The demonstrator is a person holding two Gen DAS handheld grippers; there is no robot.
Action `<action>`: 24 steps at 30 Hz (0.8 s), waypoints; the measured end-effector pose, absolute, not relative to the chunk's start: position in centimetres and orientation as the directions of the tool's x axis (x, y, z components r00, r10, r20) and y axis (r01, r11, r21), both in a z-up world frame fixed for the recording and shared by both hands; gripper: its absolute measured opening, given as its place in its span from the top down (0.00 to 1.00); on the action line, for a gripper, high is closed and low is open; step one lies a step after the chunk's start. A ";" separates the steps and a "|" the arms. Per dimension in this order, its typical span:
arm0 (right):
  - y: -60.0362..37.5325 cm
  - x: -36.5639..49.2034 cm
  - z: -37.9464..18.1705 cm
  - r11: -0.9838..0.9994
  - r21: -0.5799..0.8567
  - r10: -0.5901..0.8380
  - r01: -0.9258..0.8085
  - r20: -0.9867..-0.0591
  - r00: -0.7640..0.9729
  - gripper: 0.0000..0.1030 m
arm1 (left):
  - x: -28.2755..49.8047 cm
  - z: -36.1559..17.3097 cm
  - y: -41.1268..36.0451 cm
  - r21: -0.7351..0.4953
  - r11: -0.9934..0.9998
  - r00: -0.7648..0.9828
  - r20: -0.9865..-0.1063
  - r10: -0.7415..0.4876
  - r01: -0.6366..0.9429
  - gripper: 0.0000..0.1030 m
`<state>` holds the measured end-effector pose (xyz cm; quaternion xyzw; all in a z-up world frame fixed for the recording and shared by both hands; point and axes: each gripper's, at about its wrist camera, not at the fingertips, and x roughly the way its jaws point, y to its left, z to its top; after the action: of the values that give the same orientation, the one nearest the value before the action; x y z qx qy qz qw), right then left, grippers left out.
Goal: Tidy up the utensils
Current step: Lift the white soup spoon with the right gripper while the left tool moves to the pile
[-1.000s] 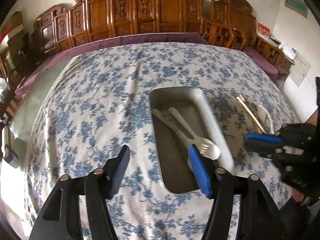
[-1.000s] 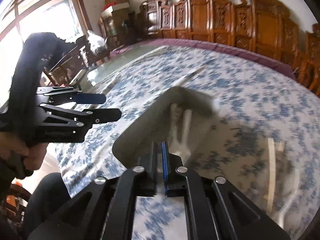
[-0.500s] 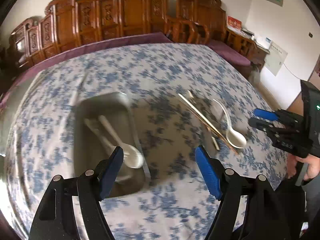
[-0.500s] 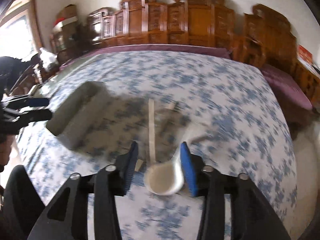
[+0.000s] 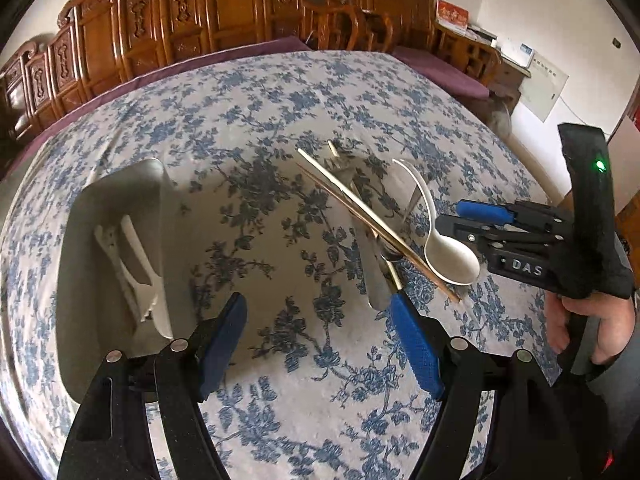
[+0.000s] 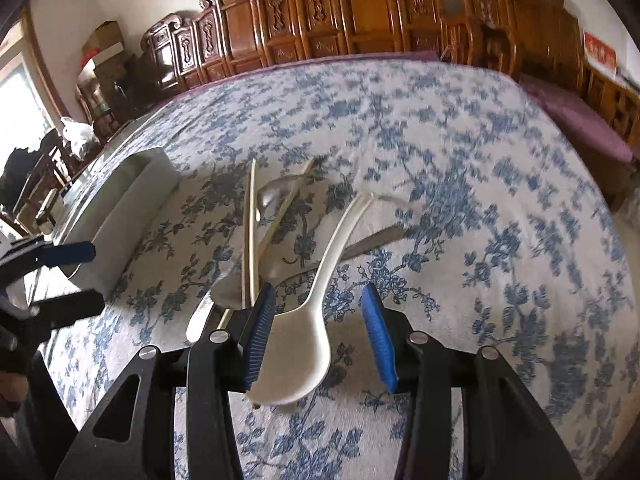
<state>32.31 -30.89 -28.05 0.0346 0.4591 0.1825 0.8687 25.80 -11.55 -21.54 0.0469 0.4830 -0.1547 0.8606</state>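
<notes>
Between the right gripper's (image 6: 318,328) parted jaws lies a white spoon (image 6: 304,340).

White letters "DAS" stand on the black body of the right tongs (image 5: 452,222).

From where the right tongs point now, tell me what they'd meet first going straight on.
Most likely the white spoon: its bowl lies between the open right tongs, untouched. Depth is unclear, so the tablecloth could come first.

One metal tray (image 5: 116,184) — two white utensils (image 5: 132,264) inside; outside — one white spoon (image 6: 304,332), two chopsticks (image 5: 360,216).
</notes>
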 end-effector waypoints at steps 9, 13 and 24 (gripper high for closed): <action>-29.9 33.6 -29.4 0.932 0.204 0.332 -0.298 -0.812 0.481 0.76 | 26.4 -22.8 -13.0 -0.062 0.949 0.467 -0.860 -0.208 0.310 0.31; -30.4 33.1 -29.3 0.930 0.206 0.338 -0.305 -0.806 0.486 0.92 | 27.1 -23.1 -13.8 -0.058 0.949 0.460 -0.865 -0.203 0.311 0.31; -31.7 32.3 -28.0 0.939 0.170 0.316 -0.300 -0.770 0.554 0.95 | 29.6 -24.3 -16.0 -0.088 0.950 0.439 -0.871 -0.220 0.301 0.34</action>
<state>32.27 -31.70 -27.97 0.0095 0.4387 0.1748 0.8814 29.63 -15.97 -24.27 0.0399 0.5069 -0.1538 0.8472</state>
